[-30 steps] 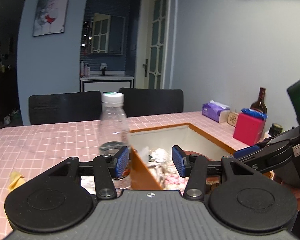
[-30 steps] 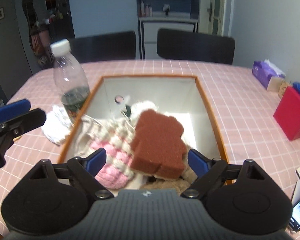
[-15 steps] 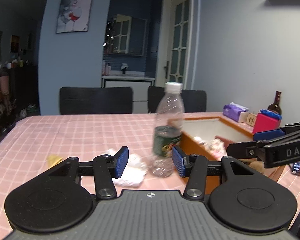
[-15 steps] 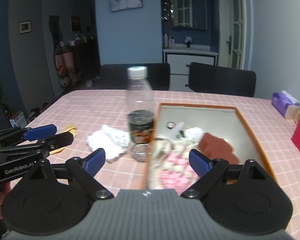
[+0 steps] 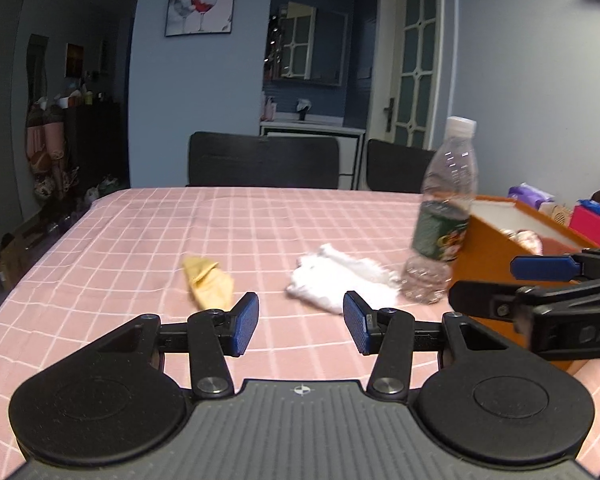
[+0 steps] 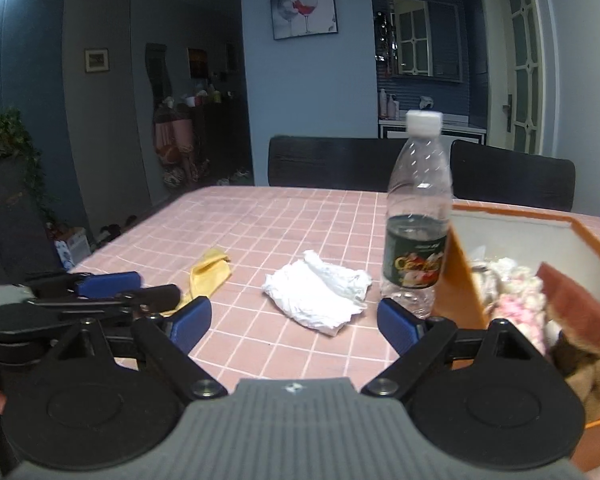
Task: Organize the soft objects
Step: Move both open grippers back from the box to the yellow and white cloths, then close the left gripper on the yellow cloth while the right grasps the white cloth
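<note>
Both views have swung left, off the orange box [image 6: 456,280] toward the white cloth [image 6: 318,300] and yellow cloth [image 5: 210,282] lying on the pink surface [image 5: 140,240]. The left gripper [image 5: 300,322] is part open, empty; the right gripper [image 6: 294,322], jaws just narrowing, stands wide, empty.

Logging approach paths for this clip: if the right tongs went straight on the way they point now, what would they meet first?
Most likely the crumpled white cloth on the pink checked tablecloth: it lies ahead between the open right tongs, nothing held. The water bottle stands off to the right of that line, though depth is uncertain.
</note>
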Tool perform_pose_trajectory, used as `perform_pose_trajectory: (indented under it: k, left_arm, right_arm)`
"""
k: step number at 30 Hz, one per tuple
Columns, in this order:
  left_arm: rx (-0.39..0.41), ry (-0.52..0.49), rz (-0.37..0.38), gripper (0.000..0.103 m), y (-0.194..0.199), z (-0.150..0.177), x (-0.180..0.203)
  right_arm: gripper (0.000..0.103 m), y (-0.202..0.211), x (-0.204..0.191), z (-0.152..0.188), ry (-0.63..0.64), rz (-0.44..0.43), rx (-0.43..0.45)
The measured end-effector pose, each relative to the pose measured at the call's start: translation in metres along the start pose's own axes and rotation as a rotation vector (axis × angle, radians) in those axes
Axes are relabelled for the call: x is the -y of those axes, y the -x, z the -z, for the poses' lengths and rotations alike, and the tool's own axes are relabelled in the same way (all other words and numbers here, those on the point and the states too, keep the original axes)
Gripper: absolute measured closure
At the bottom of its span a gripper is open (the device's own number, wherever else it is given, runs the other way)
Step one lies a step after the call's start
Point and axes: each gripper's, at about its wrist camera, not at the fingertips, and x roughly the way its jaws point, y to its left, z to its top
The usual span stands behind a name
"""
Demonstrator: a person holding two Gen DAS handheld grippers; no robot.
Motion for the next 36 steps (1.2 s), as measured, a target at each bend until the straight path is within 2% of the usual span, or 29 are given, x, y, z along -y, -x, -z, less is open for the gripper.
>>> perform_pose_trajectory:
  k: [3,6,10,15,19,25,35,36]
  left_arm:
    - [-0.032,0.002,0.015,0.046,-0.008,0.001,-0.017]
    - [-0.065,0.009,0.016,0.040,-0.019,0.001,-0.033]
    - [-0.108,0.005,-0.006,0.039,-0.041,-0.003,-0.047]
    - [-0.146,0.023,-0.016,0.036,-0.079,-0.010,-0.063]
    - [-0.185,-0.013,-0.023,0.033,-0.108,-0.015,-0.067]
    - [-0.188,-0.083,-0.015,0.032,-0.134,-0.016,-0.062]
    - [-0.226,-0.105,-0.027,0.032,-0.158,-0.011,-0.063]
    - [-0.227,-0.113,-0.031,0.032,-0.159,-0.010,-0.062]
  right_arm:
    - [0.022,-0.023,-0.010,0.007,0.017,0.006,-0.022]
    - [0.023,-0.048,-0.015,0.011,0.027,0.003,-0.058]
    - [0.022,-0.079,-0.022,0.010,0.060,0.009,-0.087]
    - [0.012,-0.121,-0.027,0.001,0.132,0.009,-0.114]
    - [0.012,-0.156,-0.025,-0.004,0.188,0.027,-0.125]
    - [0.012,-0.197,-0.022,-0.005,0.268,0.093,-0.134]
    - [0.021,-0.234,-0.002,0.003,0.114,0.072,-0.237]
    - [0.026,-0.234,0.000,0.004,0.089,0.067,-0.237]
